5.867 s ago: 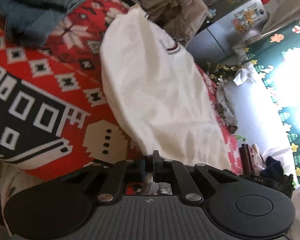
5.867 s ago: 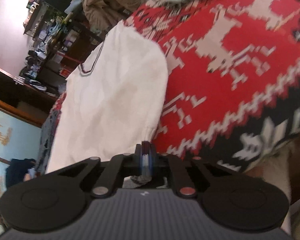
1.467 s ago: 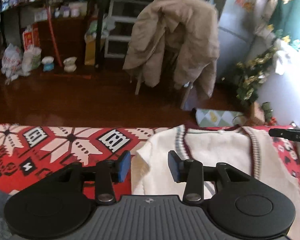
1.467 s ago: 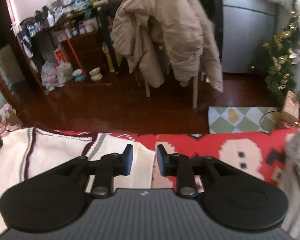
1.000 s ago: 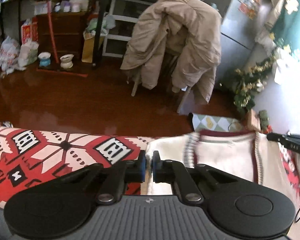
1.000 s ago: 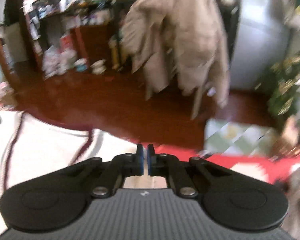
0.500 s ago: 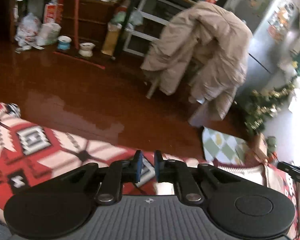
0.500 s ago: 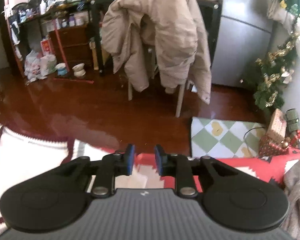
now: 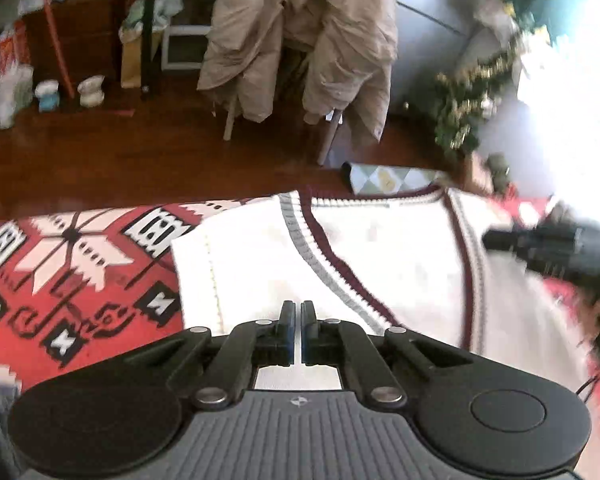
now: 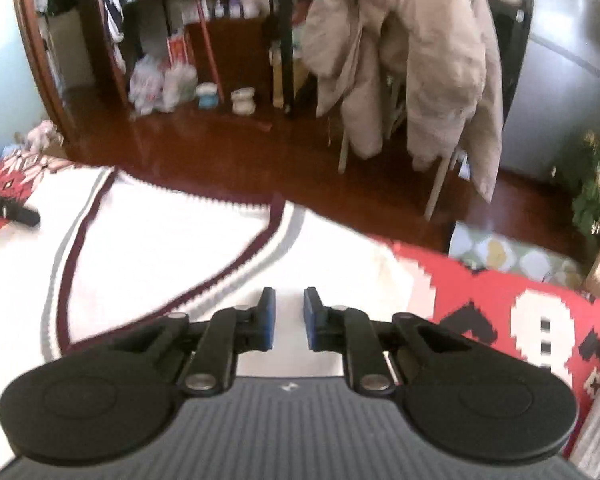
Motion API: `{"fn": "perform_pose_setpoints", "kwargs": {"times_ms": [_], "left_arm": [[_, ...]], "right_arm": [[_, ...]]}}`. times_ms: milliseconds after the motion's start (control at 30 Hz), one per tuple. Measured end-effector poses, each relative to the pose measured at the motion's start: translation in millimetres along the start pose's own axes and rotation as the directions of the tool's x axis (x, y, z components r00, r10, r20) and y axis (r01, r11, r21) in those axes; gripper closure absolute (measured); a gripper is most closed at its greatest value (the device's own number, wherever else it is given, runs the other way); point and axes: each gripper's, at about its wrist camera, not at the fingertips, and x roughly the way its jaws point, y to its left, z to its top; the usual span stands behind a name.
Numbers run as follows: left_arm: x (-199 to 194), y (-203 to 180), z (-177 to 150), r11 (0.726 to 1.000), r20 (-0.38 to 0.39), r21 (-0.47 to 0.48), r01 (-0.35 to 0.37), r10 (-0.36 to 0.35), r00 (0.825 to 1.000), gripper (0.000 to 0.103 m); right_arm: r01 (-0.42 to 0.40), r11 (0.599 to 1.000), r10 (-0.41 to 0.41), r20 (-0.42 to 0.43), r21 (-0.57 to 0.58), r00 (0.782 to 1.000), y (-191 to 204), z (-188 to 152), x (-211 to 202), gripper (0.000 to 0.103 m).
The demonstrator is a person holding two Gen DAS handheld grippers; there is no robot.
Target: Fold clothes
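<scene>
Here the sweater (image 9: 380, 264) lies flat at the blanket's (image 9: 60, 280) far edge; left gripper (image 9: 298, 316) jaws together, empty; right gripper (image 10: 289, 312) jaws closing, nothing between.

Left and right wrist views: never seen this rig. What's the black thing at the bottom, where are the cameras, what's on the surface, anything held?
No robot here: a person carries a handheld two-finger claw in each hand, and a fisheye camera on each looks forward along its fingers. The black shape at the bottom of each picture is that claw's own body. The left claw is shut, above the fabric; I can't tell if it pinches any. The right claw is closing, and its pads do not press on anything. A white V-neck sweater with maroon and grey trim lies flat on a red patterned blanket. Behind stands a chair draped with a beige coat.
</scene>
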Motion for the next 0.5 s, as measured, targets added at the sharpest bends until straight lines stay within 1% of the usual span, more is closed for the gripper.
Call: {"fn": "perform_pose_setpoints", "kwargs": {"times_ms": [133,267,300,333,400,500], "left_arm": [[18.5,6.6,16.6,0.999,0.043,-0.036,-0.027,0.028,0.999,0.101],[32.1,15.4,40.1,0.995,0.051,-0.085,-0.047,0.051,0.997,0.101],[33.9,16.5,43.4,0.995,0.052,-0.091,-0.042,0.047,0.998,0.1],[35.6,17.4,46.6,0.995,0.056,-0.092,-0.039,0.045,0.997,0.1],[36.2,19.2,49.8,0.993,0.06,-0.099,-0.061,0.067,0.996,0.1],[33.4,24.1,54.3,0.986,0.059,-0.144,-0.088,0.097,0.994,0.098]], "right_arm": [[0.02,1.0,-0.02,0.001,0.021,1.0,3.5,15.9,18.9,0.086],[0.019,0.999,-0.02,0.004,0.047,1.0,1.3,37.9,39.9,0.086],[0.024,0.999,-0.025,0.006,0.046,1.0,1.8,43.0,44.1,0.085],[0.033,0.998,-0.034,0.006,0.044,0.999,2.2,47.9,48.7,0.084],[0.043,0.997,-0.043,0.001,0.057,0.999,1.7,54.9,56.1,0.083],[0.052,0.993,-0.051,-0.01,0.105,0.999,-3.2,63.7,63.3,0.077]]}}
